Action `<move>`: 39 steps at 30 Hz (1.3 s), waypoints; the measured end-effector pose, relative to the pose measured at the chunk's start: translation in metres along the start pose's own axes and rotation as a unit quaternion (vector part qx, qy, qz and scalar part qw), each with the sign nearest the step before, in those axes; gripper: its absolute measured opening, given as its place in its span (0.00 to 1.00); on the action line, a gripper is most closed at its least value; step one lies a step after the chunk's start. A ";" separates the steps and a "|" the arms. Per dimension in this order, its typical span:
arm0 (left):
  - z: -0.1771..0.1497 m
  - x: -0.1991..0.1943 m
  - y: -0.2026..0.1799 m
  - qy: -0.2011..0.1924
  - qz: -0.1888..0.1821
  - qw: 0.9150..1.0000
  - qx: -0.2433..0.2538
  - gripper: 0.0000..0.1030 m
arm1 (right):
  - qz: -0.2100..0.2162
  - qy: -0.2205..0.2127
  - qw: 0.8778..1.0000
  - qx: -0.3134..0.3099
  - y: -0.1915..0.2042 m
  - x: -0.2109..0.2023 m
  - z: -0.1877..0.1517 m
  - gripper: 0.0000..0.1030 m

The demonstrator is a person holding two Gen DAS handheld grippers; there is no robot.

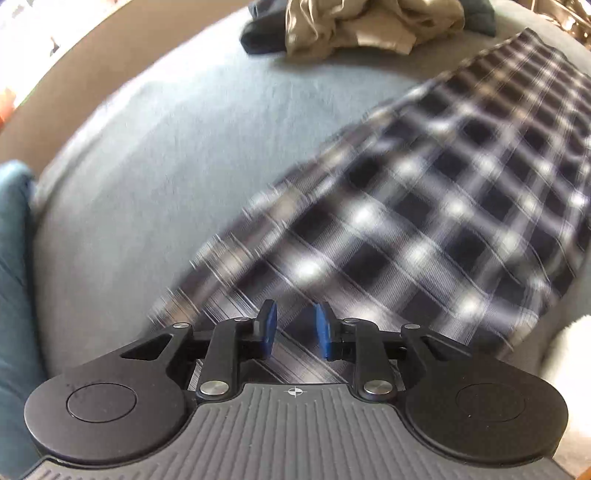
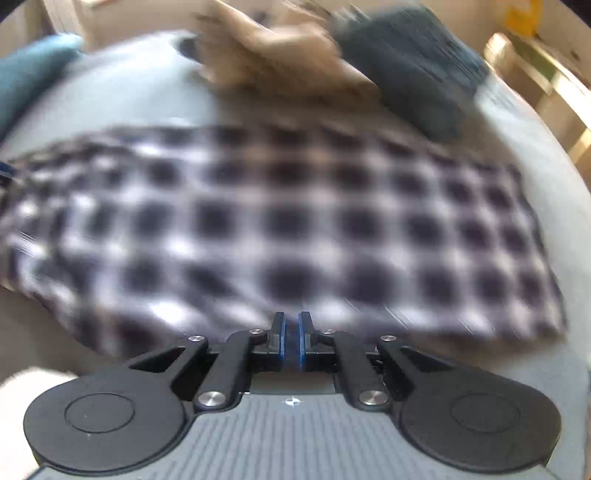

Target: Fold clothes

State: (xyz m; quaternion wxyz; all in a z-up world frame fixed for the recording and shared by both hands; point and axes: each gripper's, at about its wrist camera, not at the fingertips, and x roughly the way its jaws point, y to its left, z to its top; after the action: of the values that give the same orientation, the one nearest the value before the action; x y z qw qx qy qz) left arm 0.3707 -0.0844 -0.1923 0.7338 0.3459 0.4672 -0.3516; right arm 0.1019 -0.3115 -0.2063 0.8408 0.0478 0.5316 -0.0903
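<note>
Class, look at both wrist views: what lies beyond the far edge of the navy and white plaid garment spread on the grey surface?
Beyond the navy and white plaid garment sits a crumpled beige garment with dark clothing beside it, on the grey surface. What lies under that pile is hidden.

We see each gripper, left (image 1: 294,328) and right (image 2: 291,338), built of black linkage arms, silver screws, blue pads (image 1: 269,325), round black discs, and a ribbed grey base bearing a crosshair mark.

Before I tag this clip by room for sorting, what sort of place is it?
Probably a bedroom at home: a plaid garment lies spread on a grey bedsheet, with a heap of unfolded clothes behind it and a teal pillow at the edge.
</note>
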 end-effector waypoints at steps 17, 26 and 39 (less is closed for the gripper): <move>-0.032 0.032 0.022 -0.010 -0.048 0.998 -0.049 0.32 | 0.037 0.012 0.995 -0.094 0.105 0.008 0.023 0.12; -0.045 0.017 0.043 -0.027 -0.075 0.995 -0.063 0.33 | 0.033 0.044 0.996 -0.065 0.114 -0.011 0.027 0.13; -0.098 0.017 0.058 0.001 -0.102 0.993 -0.064 0.38 | 0.084 -0.004 0.996 0.002 0.209 0.080 0.120 0.13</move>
State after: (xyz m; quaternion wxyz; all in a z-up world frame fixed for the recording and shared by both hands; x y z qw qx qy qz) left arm 0.3811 0.0244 -0.2295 0.7141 0.2495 0.5225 -0.3936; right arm 0.2843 -0.1358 -0.2298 0.8473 0.0934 0.5225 -0.0206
